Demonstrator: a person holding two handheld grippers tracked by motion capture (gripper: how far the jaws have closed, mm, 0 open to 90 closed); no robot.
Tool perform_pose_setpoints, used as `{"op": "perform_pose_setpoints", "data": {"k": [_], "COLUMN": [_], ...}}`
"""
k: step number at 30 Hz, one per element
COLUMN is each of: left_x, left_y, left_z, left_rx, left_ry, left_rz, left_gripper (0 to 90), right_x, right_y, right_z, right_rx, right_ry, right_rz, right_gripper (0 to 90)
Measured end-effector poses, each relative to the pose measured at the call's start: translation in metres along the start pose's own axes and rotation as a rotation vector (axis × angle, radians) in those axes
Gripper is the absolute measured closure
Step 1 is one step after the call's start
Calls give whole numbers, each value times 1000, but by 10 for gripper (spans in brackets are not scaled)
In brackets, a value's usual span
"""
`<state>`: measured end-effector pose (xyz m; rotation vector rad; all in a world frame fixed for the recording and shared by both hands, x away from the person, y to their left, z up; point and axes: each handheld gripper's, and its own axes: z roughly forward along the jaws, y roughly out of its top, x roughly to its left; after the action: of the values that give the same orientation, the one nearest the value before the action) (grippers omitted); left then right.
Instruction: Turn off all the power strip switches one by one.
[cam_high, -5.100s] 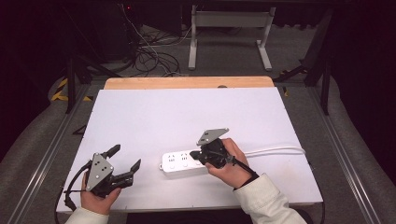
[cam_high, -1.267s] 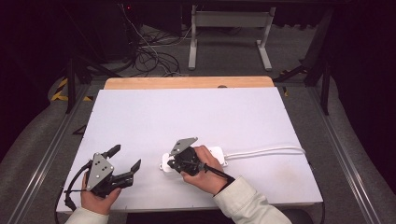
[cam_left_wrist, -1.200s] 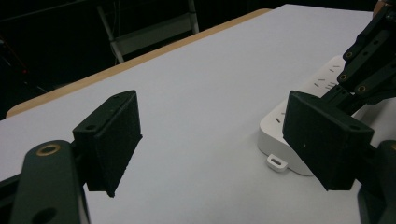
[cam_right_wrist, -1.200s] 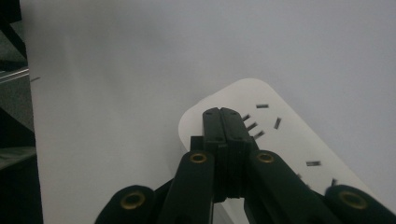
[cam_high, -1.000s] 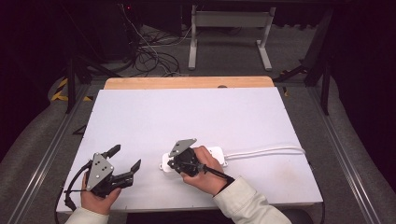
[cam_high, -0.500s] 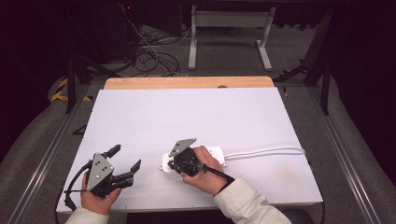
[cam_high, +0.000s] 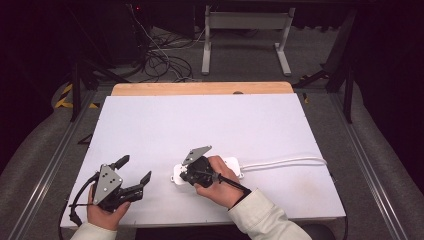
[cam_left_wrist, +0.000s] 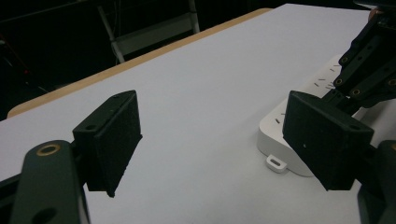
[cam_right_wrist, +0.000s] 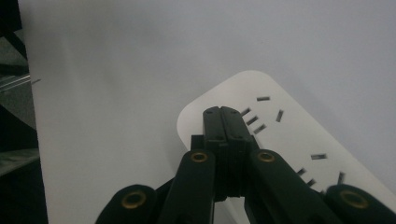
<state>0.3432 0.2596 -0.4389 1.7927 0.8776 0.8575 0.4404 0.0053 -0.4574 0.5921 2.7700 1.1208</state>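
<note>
The table is a white top with a wooden strip along its far edge; its near corners run out of the high view, under the person's sleeves.

The strip, a white power strip, lies on the near half of the table, a little right of centre. In the high view the right hand and its tool cover most of it, so just its left end and right end show. Its white cable runs off to the right toward the table edge, where its far end is hard to follow. In the left gripper view the strip's rounded end and a small mounting tab are clear, but the rest is cut off behind a jaw. In the right gripper view the slots are visible, though the lower part of the strip is hidden behind the jaws.

The right gripper has its jaws pressed together with nothing between them, tips low over the strip's left end; whether they touch it cannot be told.

The left gripper sits at the near left, held in the left hand, jaws spread wide and empty, apart from the strip.
</note>
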Motion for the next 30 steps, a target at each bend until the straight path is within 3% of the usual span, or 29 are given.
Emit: {"op": "perform_pose_setpoints", "data": {"k": [21, 29, 30], "left_x": [0, 0, 0], "left_y": [0, 0, 0], "left_z": [1, 1, 1], "left_rx": [5, 7, 5], "left_ry": [1, 2, -1], "left_rz": [-1, -3, -5], "left_gripper": [198, 198, 198], "right_x": [-1, 1, 2], "right_y": [-1, 1, 2], "right_z": [1, 0, -2], "right_rx": [-1, 9, -16], "right_ry": [8, -11, -9], "right_rz": [11, 4, 0], "right_gripper": [900, 900, 900]}}
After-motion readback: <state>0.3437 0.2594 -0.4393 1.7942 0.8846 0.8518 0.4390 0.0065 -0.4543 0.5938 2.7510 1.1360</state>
